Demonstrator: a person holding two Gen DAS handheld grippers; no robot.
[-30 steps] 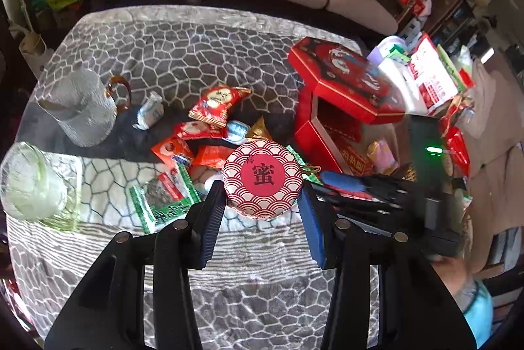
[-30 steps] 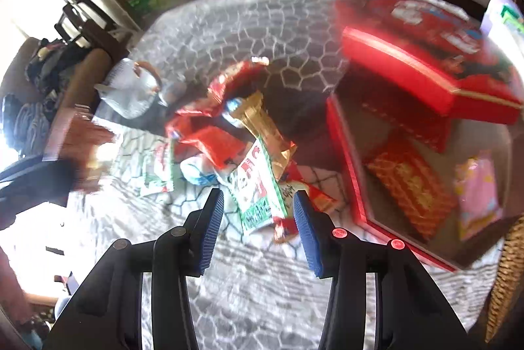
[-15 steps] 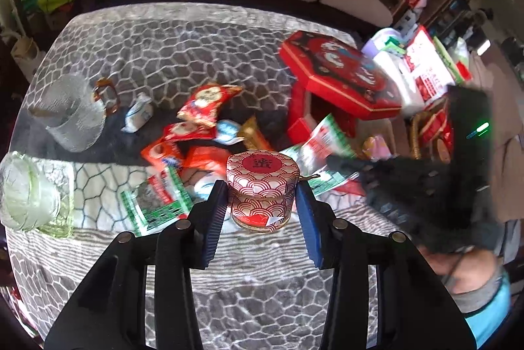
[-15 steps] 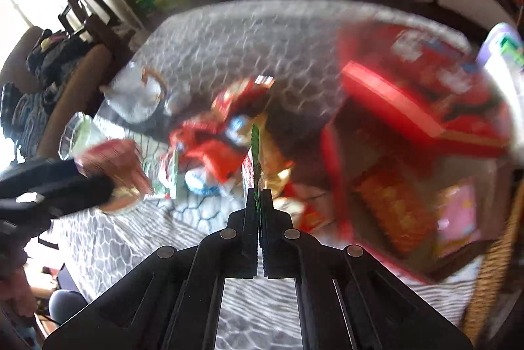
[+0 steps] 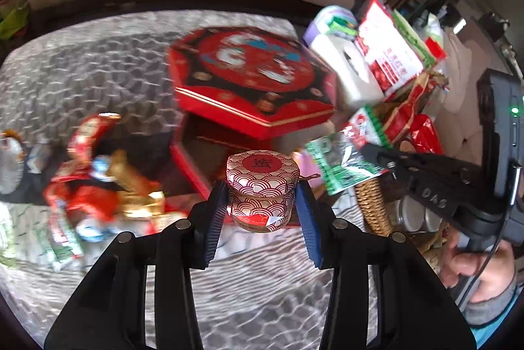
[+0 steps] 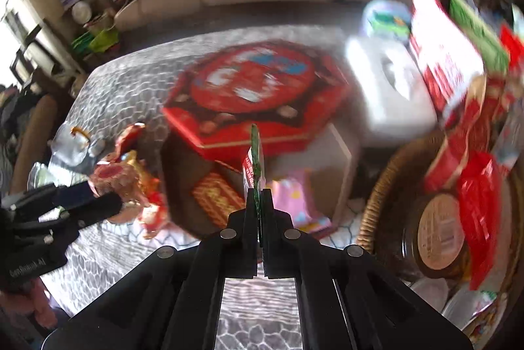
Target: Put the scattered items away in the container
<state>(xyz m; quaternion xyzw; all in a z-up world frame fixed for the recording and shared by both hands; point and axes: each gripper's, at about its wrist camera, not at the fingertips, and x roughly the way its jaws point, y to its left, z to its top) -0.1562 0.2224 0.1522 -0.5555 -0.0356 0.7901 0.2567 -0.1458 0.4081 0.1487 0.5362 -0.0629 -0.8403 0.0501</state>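
Gripping rigid red wave-patterned round tin (image 5: 262,189) by its sides in left gripper (image 5: 262,215); right gripper (image 6: 258,219) pinches floppy green-and-red foil snack packet (image 6: 254,158) by its edge

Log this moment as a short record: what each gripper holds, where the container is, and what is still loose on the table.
left gripper: shut on the small red-and-white patterned jar, lifted off the table
right gripper: shut on a green snack packet, held edge-on
container: red octagonal box, open, its lid resting askew over the far side
inside box: a pink packet and a red-gold packet
still loose: pile of snack packets left of the box
nearby: wicker basket to the right
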